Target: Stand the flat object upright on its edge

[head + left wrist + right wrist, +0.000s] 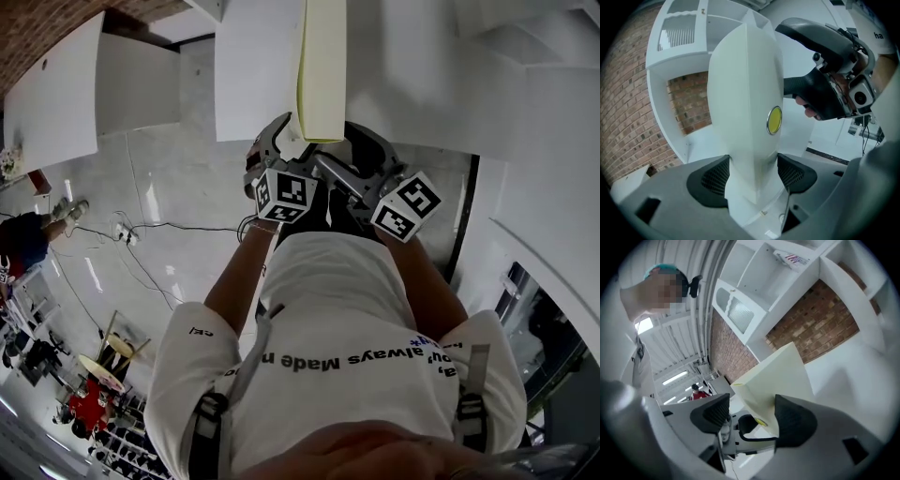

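Head view: one flat object (322,70), pale, seen edge-on, at top centre of frame. Its long axis ran straight up the picture, away from the person and out over the white table (253,84). Could not tell whether its far end touched anything.

Left gripper (292,141) sat at the object's near, lower end. In the left gripper view the left gripper (752,173) was clamped on the flat object (745,93), both pads pressed against its broad faces, and the slab rose from the jaws up the middle of the frame. One round yellow sticker (774,120) sat on the face toward frame right.

Right gripper (370,159) was just beside it, to frame right of the object's near end. In the right gripper view the right gripper (752,416) had its jaws spread wide with nothing pinched. The flat object (780,376) lay beyond them, up and right of centre, partly behind the right-hand pad.

Judgement: the left gripper was the nearer one and carried the load; the right was free to steady a face once an edge went down.

Count: flat object, one; grippers, two; sticker, one.
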`<state>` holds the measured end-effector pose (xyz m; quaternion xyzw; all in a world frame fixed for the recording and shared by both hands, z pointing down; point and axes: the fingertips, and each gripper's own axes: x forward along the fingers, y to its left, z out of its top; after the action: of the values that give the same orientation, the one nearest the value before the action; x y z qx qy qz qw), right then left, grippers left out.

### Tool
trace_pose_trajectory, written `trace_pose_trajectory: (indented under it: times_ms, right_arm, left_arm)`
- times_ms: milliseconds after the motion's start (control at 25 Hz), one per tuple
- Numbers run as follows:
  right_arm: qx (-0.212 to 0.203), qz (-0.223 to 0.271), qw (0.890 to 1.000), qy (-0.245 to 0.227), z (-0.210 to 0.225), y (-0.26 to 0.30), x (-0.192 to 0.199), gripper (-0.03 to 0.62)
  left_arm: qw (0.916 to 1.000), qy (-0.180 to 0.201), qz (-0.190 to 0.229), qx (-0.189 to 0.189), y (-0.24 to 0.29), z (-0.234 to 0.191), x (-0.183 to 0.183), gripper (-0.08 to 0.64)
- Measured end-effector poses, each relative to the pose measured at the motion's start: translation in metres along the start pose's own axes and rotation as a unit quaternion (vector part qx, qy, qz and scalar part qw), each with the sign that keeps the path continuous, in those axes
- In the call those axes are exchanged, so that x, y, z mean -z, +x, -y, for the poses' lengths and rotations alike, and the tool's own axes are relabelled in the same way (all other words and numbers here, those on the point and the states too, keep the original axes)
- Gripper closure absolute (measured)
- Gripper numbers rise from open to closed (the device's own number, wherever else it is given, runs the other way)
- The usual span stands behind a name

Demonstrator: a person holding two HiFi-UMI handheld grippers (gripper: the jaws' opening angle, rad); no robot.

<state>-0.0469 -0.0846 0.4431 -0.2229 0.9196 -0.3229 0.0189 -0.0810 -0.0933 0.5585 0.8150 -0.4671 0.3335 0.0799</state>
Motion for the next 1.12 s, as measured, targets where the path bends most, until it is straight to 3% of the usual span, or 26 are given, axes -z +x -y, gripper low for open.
trace_pose_trajectory:
  times_ms: [80, 160, 240, 560, 1120]
  right_arm:
    - [0.036, -0.043, 0.996, -0.064, 0.005, 0.005, 0.010, 0.295]
    - [0.075, -0.089, 0.986, -0.122, 0.018, 0.011, 0.025, 0.295]
    - [0.087, -0.120, 0.978, -0.147, 0.028, 0.021, 0.040, 0.295]
    - [0.097, -0.135, 0.967, -0.191, 0.031, 0.048, 0.045, 0.311]
    - [0.086, -0.107, 0.970, -0.201, 0.036, 0.092, 0.023, 0.325]
  left_arm:
    - [1.0000, -0.003, 0.003, -0.001, -0.001, 0.000, 0.001, 0.261]
    - [1.0000, -0.004, 0.005, 0.000, -0.001, 0.001, 0.002, 0.261]
    - [1.0000, -0.004, 0.009, 0.001, 0.000, 0.001, 0.003, 0.261]
    - [0.9996, 0.021, 0.006, -0.016, 0.002, -0.014, 0.008, 0.261]
    - [0.9958, 0.064, 0.011, -0.065, 0.007, -0.059, -0.004, 0.261]
